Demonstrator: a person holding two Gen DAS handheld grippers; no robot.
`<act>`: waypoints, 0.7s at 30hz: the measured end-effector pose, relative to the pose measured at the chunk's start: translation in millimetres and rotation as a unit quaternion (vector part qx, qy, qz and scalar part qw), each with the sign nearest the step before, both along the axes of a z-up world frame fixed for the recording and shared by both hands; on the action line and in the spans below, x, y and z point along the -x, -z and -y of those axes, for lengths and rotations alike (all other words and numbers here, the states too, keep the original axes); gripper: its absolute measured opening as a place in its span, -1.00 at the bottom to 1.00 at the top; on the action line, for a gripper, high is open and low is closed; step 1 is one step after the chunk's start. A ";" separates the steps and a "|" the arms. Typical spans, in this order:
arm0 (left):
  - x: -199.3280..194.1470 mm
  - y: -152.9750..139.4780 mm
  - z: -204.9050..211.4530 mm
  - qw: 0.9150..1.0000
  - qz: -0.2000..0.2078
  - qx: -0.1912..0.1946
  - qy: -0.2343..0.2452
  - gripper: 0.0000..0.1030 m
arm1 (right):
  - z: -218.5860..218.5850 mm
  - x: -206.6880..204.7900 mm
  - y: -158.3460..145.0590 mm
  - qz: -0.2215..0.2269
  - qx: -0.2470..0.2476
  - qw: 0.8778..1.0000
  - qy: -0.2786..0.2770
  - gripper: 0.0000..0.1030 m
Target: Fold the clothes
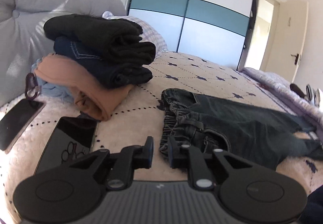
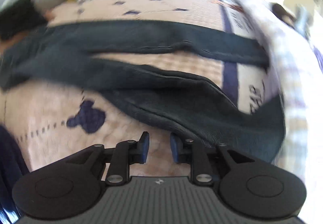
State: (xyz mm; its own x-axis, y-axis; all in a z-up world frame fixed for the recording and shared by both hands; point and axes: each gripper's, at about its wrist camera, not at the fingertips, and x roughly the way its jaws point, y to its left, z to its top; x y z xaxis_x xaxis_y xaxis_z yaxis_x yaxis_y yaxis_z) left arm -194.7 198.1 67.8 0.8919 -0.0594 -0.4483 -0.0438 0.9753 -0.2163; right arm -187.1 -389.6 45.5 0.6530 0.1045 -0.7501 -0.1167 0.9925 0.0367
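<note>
Nearest in the left wrist view, the left gripper (image 1: pixel 160 150) has its jaws narrowly apart with nothing between them, just short of the elastic waistband of the dark jeans (image 1: pixel 232 123). The jeans lie flat on the quilted bed (image 1: pixel 201 74), long axis running from the waistband away to the right, legs toward the far edge. In the blurred right wrist view, the right gripper (image 2: pixel 159 148) is likewise slightly parted and empty, with the nearer trouser leg just ahead and to its right. So the left gripper is nearer the waist, the right nearer the legs. Farther back sits a stack of folded clothes (image 1: pixel 97 56).
</note>
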 end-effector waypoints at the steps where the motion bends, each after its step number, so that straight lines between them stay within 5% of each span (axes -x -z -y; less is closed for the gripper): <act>1: -6.4 -3.7 0.8 1.000 -0.004 -0.004 -0.004 -0.41 | 6.6 1.2 1.7 0.005 -0.016 0.999 0.030 -0.20; 4: -31.5 -11.2 14.0 0.999 -0.019 -0.035 -0.008 -0.09 | 25.9 2.8 9.6 0.006 -0.056 0.991 0.122 -0.07; 6: -48.1 -9.5 25.3 0.998 -0.037 -0.044 -0.022 0.52 | 37.4 6.2 16.0 0.000 -0.089 0.980 0.177 -0.07; 14: -83.8 21.3 36.4 0.991 -0.116 0.019 -0.061 0.58 | 79.4 28.7 29.5 0.044 -0.289 0.912 0.288 -0.04; 16: -87.8 24.1 34.0 0.990 -0.120 0.045 -0.059 0.26 | 83.9 26.4 28.3 0.055 -0.313 0.899 0.302 -0.04; 17: -89.9 24.5 34.3 0.989 -0.121 0.057 -0.057 -0.27 | 81.9 21.2 28.4 0.056 -0.304 0.903 0.299 -0.06; 18: -92.0 22.6 36.7 0.989 -0.122 0.052 -0.065 -0.80 | 79.8 16.0 28.2 0.056 -0.296 0.906 0.296 -0.42; 19: -94.1 19.9 39.6 0.989 -0.123 0.041 -0.077 -0.93 | 76.5 11.0 23.3 0.062 -0.286 0.911 0.290 -0.87; 21: -100.6 12.3 37.2 0.987 -0.126 0.049 -0.089 -0.95 | 70.5 3.0 1.9 0.092 -0.263 0.921 0.271 -0.89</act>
